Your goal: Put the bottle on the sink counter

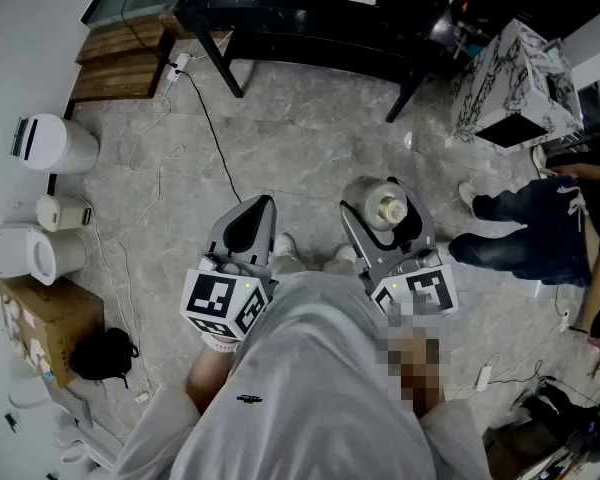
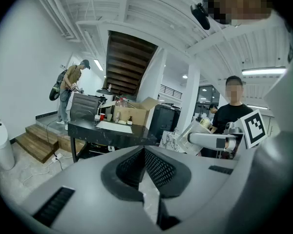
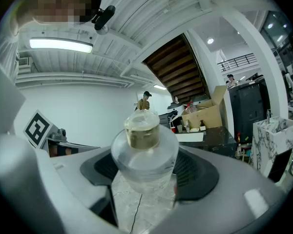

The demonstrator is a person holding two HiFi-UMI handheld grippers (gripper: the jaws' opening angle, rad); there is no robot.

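The bottle [image 3: 144, 147], clear with a tan cap facing forward, lies between the pads of the right gripper [image 3: 145, 173], whose jaws stand wide and clamp its body on both sides. In the head view the bottle [image 1: 388, 208] is carried above the grey marble floor [image 1: 310, 138], well short of the black tabletop [image 1: 280, 23]. No print shows on it. The left gripper [image 2: 142, 152] is beside it, jaws together on nothing. Each gripper's cube bears black-and-white square markers [image 1: 218, 298]. Further out, a marble-patterned box [image 1: 510, 83] stands to the right, and a cardboard box [image 1: 35, 328] on the left has stickers too small to read.
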